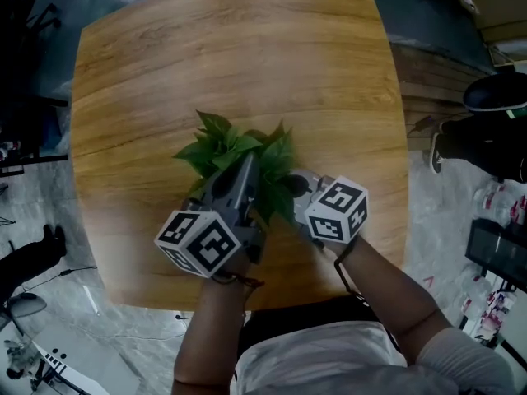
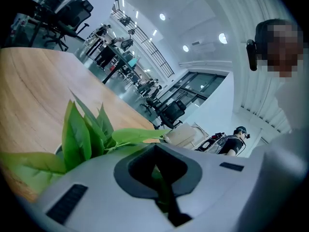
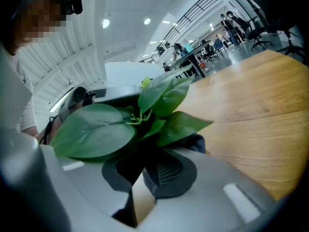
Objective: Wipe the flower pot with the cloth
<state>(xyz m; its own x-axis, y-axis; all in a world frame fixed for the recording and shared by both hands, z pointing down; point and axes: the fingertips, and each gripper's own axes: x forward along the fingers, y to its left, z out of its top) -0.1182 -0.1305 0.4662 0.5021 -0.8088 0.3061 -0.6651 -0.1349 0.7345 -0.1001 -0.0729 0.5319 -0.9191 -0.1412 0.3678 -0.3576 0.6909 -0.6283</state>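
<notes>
A plant with broad green leaves [image 1: 235, 151] stands near the front middle of the wooden table [image 1: 247, 56]; its pot is hidden under the leaves and both grippers. My left gripper [image 1: 244, 167] lies over the plant's left side, its tips buried among the leaves [image 2: 79, 134]. In the left gripper view only a narrow dark slot shows at the left gripper [image 2: 157, 170], with green behind it. My right gripper [image 1: 295, 186] presses against the plant's right side. In the right gripper view a dark blue cloth [image 3: 202, 143] bunches at the right gripper [image 3: 145, 175], under the leaves [image 3: 96, 129].
Bare wood [image 3: 260, 105] stretches beyond the plant to the table's far and side edges. A dark shoe [image 1: 494, 93] and wooden boards lie on the floor to the right. Office chairs [image 2: 171, 112] and a person [image 2: 231, 139] stand far behind.
</notes>
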